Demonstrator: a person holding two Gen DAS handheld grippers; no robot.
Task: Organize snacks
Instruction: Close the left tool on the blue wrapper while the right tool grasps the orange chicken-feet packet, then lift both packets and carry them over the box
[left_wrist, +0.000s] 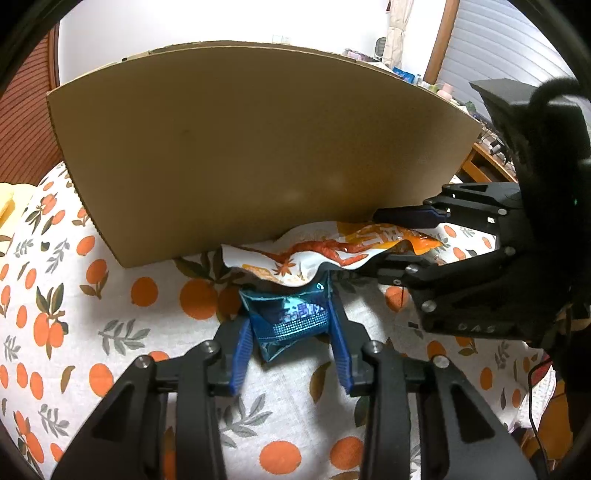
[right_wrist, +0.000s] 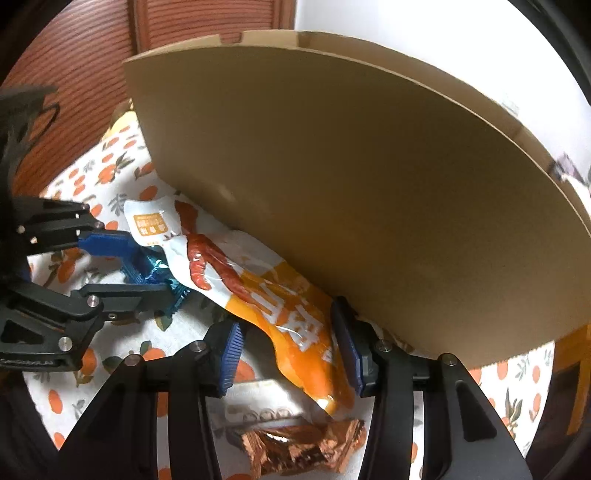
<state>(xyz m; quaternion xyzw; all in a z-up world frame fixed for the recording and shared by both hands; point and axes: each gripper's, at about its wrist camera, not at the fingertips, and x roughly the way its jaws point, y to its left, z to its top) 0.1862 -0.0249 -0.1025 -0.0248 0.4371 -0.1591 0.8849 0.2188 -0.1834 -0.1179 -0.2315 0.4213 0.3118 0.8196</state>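
A blue foil snack packet (left_wrist: 290, 321) lies on the orange-print tablecloth, partly under a white-and-orange snack pouch (left_wrist: 325, 251). My left gripper (left_wrist: 291, 325) has its jaws on both sides of the blue packet, pressing it; it also shows in the right wrist view (right_wrist: 147, 266). My right gripper (right_wrist: 291, 343) straddles the orange end of the pouch (right_wrist: 258, 288), with a small gap beside its left finger. In the left wrist view the right gripper (left_wrist: 380, 240) comes from the right, its fingers above and below the pouch. A large cardboard box (left_wrist: 251, 147) stands just behind both snacks.
A white packet (right_wrist: 266, 402) and a copper foil wrapper (right_wrist: 303, 446) lie under my right gripper. The cardboard box's wall (right_wrist: 369, 184) fills the far side. A yellow object (left_wrist: 7, 203) sits at the left. A cluttered wooden shelf (left_wrist: 491, 144) stands at the right.
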